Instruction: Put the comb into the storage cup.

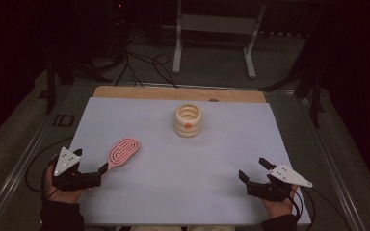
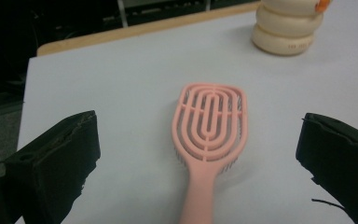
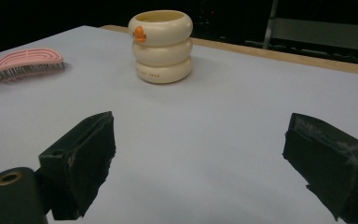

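The pink hairbrush (image 2: 210, 135) lies bristles down on the white table (image 1: 173, 183), its handle end cut off at the bottom edge of the left gripper view and tucked under the jaws in the high view. The left gripper (image 2: 198, 154) straddles that handle, jaws spread wide, touching nothing I can make out. The right gripper (image 1: 254, 171) rests well apart near the table's right front, also released. A cream ringed cup (image 1: 188, 120) with an orange mark stands farther back. Beyond, the room is dark; cables (image 1: 144, 65) and a grey metal stand (image 1: 214, 36) sit on the floor.
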Tool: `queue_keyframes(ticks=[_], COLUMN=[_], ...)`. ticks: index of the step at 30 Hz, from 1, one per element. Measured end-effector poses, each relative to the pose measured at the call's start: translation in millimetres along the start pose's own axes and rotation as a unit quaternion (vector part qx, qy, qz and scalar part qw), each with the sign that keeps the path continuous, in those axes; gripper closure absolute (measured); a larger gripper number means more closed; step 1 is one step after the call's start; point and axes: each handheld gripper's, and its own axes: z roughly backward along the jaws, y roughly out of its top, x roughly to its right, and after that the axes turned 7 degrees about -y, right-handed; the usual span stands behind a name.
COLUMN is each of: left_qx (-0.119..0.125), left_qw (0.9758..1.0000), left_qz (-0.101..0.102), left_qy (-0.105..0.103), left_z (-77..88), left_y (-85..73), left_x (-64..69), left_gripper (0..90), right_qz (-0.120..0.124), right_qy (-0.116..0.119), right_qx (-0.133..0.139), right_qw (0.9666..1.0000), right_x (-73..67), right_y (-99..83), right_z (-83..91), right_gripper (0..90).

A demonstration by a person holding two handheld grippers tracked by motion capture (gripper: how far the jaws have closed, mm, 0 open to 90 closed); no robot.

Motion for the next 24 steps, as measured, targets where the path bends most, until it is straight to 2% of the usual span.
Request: queue_keyframes(ticks=[12, 14, 18, 19, 24], left_qx=[-0.034, -0.048, -0.048, -0.091, -0.125], left_qw=[0.9993, 0.9986, 0.9986, 0.9952, 0.9914], left_qz=[0.001, 0.005, 0.005, 0.002, 0.002], left_qy=[-0.013, -0.022, -0.022, -0.034, -0.037], left_z=[-10.0, -11.8, -11.8, -19.2, -28.2], left_y=[-1.5, -1.9, -1.9, -3.0, -3.2], left_x=[1.9, 1.1, 1.1, 0.8, 0.3], left_gripper=[0.7, 0.7, 0.9, 0.9, 1.3], right_qz=[0.001, 0.001, 0.0, 0.0, 0.002], right_qy=[0.005, 0.004, 0.004, 0.004, 0.005], right_qx=[-0.001, -0.003, -0.003, -0.003, -0.005], right_qw=[1.0, 1.0, 1.0, 1.0, 1.0], right_x=[-1.0, -0.8, -0.8, -0.8, -1.0], right_y=[-2.3, -2.6, -2.8, -2.8, -3.1], right_z=[-2.6, -2.7, -2.8, -2.8, -3.7], right_gripper=[8.9, 8.9, 8.9, 8.9, 8.9])
